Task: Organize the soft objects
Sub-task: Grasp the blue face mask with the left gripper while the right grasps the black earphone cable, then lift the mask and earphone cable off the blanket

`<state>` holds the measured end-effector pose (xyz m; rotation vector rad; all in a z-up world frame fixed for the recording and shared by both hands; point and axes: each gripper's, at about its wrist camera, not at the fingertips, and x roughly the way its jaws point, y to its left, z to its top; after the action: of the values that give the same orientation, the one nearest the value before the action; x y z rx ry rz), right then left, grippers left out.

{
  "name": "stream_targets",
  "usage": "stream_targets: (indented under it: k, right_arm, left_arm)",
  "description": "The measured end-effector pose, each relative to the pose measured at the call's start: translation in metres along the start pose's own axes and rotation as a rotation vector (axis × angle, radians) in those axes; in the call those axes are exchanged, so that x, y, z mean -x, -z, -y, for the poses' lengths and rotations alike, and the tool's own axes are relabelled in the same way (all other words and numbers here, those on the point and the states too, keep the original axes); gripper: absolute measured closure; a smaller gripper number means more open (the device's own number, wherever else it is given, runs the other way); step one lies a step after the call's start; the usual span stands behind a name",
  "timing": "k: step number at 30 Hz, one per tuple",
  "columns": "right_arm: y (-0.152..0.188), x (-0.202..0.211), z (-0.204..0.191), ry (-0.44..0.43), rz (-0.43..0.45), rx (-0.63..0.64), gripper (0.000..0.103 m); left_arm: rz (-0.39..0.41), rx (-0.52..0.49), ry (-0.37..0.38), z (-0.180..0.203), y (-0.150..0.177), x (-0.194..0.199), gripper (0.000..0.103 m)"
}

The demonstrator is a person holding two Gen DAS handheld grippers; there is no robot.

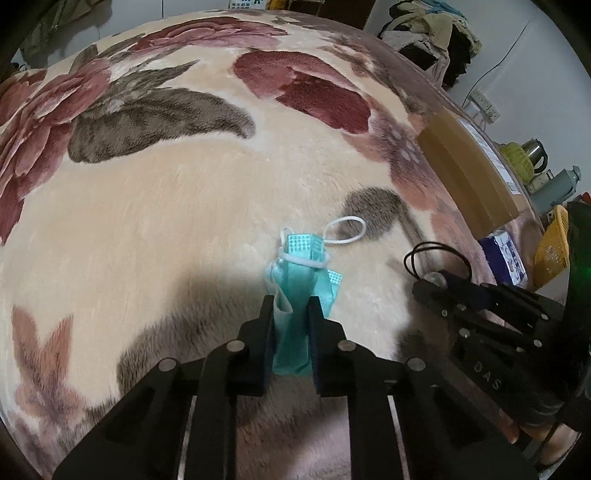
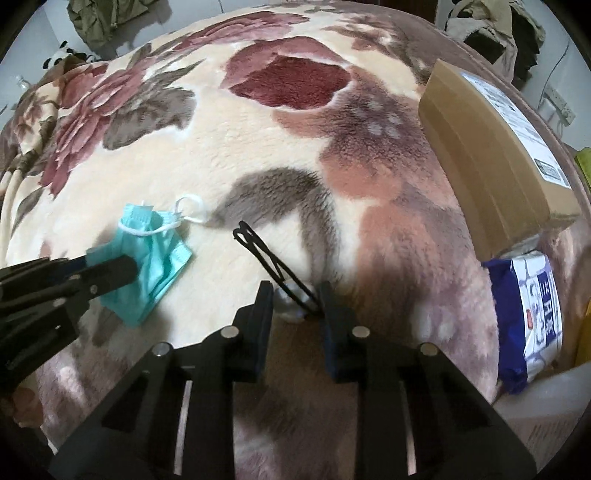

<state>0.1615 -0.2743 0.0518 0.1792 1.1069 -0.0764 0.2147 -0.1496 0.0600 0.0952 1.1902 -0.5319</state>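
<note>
The left gripper (image 1: 291, 306) is clamped narrow on a teal face mask (image 1: 301, 295), fingers pinching the folded cloth near its lower half; the mask's top end, w/ one white ear loop (image 1: 345, 230) trailing off to the right, lies on the floral blanket (image 1: 166, 221) just ahead of the tips. From the right wrist view the same mask (image 2: 155, 266) fans out on the blanket (one corner splayed toward centre), the left gripper (image 2: 110, 271) coming in from the left edge.

The right gripper (image 2: 295, 295) has its fingers set a bit apart around a black hair tie (image 2: 269, 258) w/ a small pale bead at its base; the tie's band runs up and left from between the tips. Whether the pads really press it, can't tell, since the bead and band sit in shadow. In the left view the right gripper (image 1: 436, 286) shows the tie (image 1: 436, 256) as a loop standing off its tip.

Room: wide bare blanket ahead and to the left of both grippers. To the right it's tighter: a cardboard box (image 2: 491, 147) sits along the blanket's right edge, w/ a blue-white packet (image 2: 532, 306) right below it, partly cut by the frame. The packet's print is too blurred to read. A clothes heap (image 1: 432, 26) lies beyond the far right corner, dim.
</note>
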Motion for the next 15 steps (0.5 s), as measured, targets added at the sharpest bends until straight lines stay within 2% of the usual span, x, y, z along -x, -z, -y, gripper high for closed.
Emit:
stream_targets:
  k: [9, 15]
  right_arm:
    - [0.032, 0.022, -0.017, -0.031, -0.023, 0.005, 0.078]
    - [0.066, 0.031, -0.03, -0.059, -0.082, 0.014, 0.078]
  left_arm:
    - [-0.022, 0.046, 0.006, -0.003, 0.041, 0.028, 0.09]
    - [-0.112, 0.049, 0.019, -0.005, 0.085, 0.044, 0.089]
